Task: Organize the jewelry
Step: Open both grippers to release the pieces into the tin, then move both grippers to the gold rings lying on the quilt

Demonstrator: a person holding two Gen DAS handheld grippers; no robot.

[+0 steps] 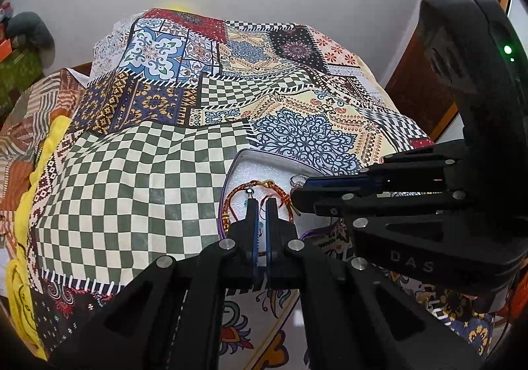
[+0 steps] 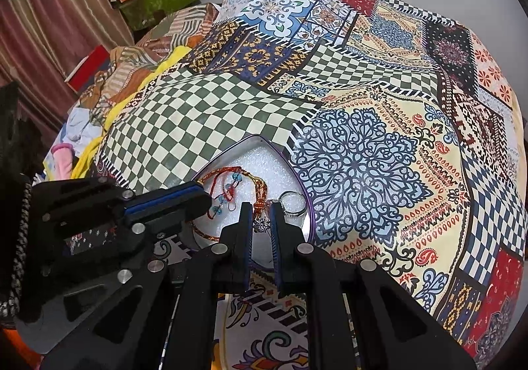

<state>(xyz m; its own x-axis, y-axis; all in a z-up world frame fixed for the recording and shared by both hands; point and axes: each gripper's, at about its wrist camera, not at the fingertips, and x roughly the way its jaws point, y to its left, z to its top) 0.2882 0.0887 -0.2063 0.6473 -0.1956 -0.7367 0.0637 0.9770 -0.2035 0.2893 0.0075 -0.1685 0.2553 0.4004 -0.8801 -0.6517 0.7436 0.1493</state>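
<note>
A foam-lined jewelry tin is set on the patchwork bedspread; between the narrow jaws of the right gripper a star pendant is seen, contact unclear; the silver ring lies just right; left gripper, narrow too, hovers over the red thread bracelet.

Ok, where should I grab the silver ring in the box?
Pinch the silver ring across its thin band, coming straight down from above: it lies flat on white foam near the box's purple rim, so sideways entry looks blocked.
</note>
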